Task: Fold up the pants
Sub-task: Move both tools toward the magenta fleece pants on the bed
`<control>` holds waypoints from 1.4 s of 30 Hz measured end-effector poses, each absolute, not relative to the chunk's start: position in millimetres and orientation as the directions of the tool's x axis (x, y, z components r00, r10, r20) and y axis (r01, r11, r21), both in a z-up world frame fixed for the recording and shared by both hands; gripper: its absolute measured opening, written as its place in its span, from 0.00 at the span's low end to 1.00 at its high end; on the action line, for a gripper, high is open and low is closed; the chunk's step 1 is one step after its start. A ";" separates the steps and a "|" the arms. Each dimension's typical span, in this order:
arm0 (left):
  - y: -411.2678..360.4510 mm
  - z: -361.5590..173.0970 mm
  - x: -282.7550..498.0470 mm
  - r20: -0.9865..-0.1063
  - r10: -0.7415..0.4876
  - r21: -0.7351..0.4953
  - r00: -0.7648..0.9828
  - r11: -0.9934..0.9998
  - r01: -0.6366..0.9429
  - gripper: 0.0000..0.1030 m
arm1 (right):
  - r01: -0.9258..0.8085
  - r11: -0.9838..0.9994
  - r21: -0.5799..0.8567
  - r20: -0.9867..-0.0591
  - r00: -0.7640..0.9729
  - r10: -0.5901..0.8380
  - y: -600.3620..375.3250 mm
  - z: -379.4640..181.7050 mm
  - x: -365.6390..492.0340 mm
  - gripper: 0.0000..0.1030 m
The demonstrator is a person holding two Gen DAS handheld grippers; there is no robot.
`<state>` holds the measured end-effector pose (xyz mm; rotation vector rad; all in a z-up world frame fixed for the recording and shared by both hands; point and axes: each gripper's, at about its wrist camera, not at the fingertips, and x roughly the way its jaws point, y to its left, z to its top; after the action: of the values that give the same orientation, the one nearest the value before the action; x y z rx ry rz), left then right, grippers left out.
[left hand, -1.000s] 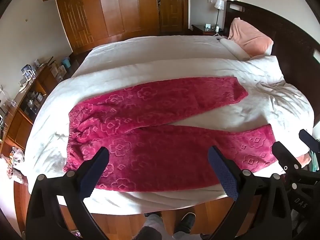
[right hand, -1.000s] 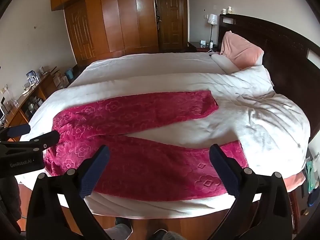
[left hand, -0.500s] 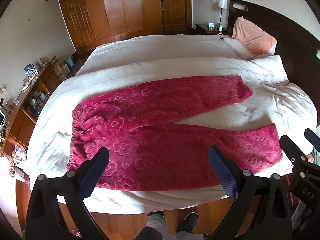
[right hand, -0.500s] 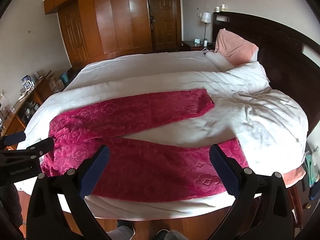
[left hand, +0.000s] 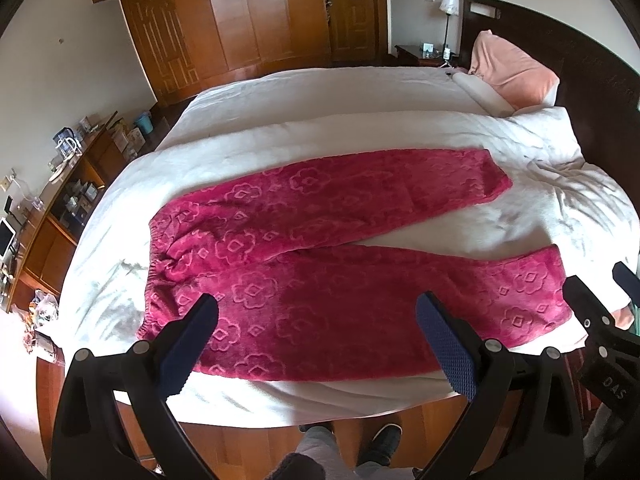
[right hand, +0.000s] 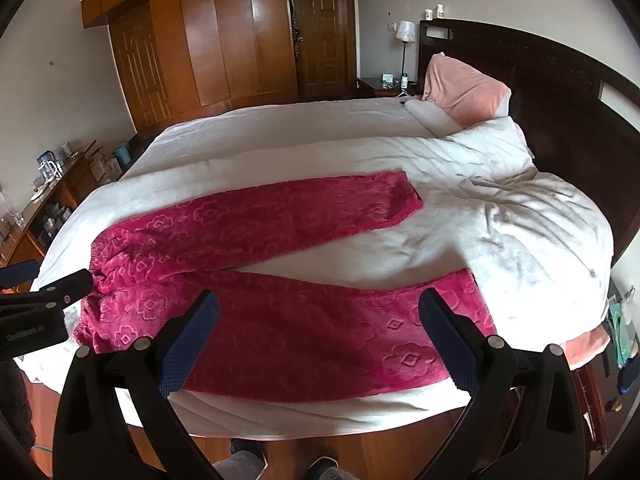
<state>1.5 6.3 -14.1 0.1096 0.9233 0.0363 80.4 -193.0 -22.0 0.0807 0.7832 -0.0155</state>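
Pink fleece pants (left hand: 320, 248) with a flower pattern lie flat on the white bed (left hand: 320, 112), waistband to the left, legs spread in a V to the right. They also show in the right wrist view (right hand: 256, 280). My left gripper (left hand: 318, 336) is open and empty, above the near leg close to the waistband end. My right gripper (right hand: 318, 334) is open and empty, above the near leg toward the cuff. Each gripper shows at the edge of the other's view.
A pink pillow (left hand: 512, 76) leans on the dark headboard (right hand: 568, 96) at the right. A wooden wardrobe (left hand: 248, 20) stands behind the bed. A low shelf with clutter (left hand: 48, 200) runs along the left wall. The person's feet (left hand: 380, 440) stand on wood floor by the bed's near edge.
Both grippers have shifted slightly; the pants and bed sit a little differently in view. Both stay open and empty. The pants have not moved.
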 end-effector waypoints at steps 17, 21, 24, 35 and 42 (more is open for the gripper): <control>8.2 -21.9 2.8 -0.805 0.098 0.114 0.585 0.993 -0.010 0.95 | 0.011 0.971 0.240 -0.750 0.637 0.179 -206.8 -33.4 85.9 0.98; 11.5 -26.0 5.9 -0.816 0.090 0.098 0.570 0.995 -0.017 0.95 | 0.016 0.963 0.268 -0.755 0.624 0.200 -208.1 -35.9 88.4 0.98; 14.6 -29.4 8.9 -0.825 0.090 0.094 0.558 0.995 -0.023 0.95 | 0.005 0.962 0.273 -0.755 0.621 0.211 -204.2 -36.8 90.3 0.98; 47.9 -40.4 37.1 -0.848 0.100 0.094 0.521 0.995 -0.038 0.95 | -0.038 0.961 0.273 -0.776 0.581 0.243 -160.0 -46.0 126.3 0.98; 79.9 -45.0 61.9 -0.858 0.085 0.075 0.507 0.996 -0.041 0.95 | -0.051 0.966 0.255 -0.792 0.562 0.239 -127.9 -49.8 154.5 0.98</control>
<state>61.9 79.9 -45.0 0.0470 1.0370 0.0762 154.5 -127.9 -49.8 0.2120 0.9611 0.1725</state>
